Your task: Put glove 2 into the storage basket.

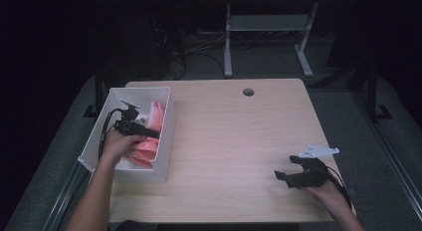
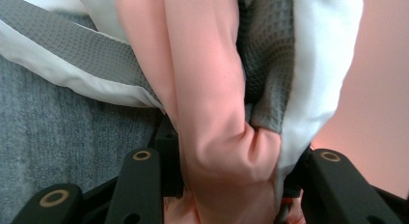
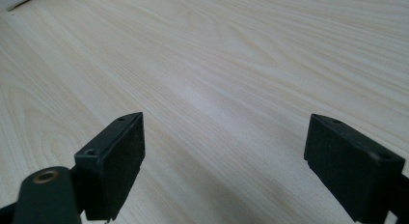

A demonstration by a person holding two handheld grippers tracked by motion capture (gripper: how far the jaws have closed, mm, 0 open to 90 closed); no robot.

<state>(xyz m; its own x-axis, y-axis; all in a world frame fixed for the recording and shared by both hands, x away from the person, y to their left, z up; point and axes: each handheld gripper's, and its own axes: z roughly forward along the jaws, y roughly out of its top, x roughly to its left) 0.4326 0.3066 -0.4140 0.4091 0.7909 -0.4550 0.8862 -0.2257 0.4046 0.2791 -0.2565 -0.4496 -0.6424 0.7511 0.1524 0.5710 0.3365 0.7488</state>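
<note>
A white box stands on the left part of the wooden table, with pink cloth heaped inside. My left gripper reaches down into this box. In the left gripper view a thick fold of the pink cloth fills the gap of my left gripper, squeezed between the black jaws. Grey waffle cloth and white cloth lie against it. My right gripper rests low at the table's front right, open, with bare wood between its jaws.
A round cable hole sits near the table's far edge. The box reaches the table's left edge. Beyond the table, the white legs of another desk and cables lie on the dark floor.
</note>
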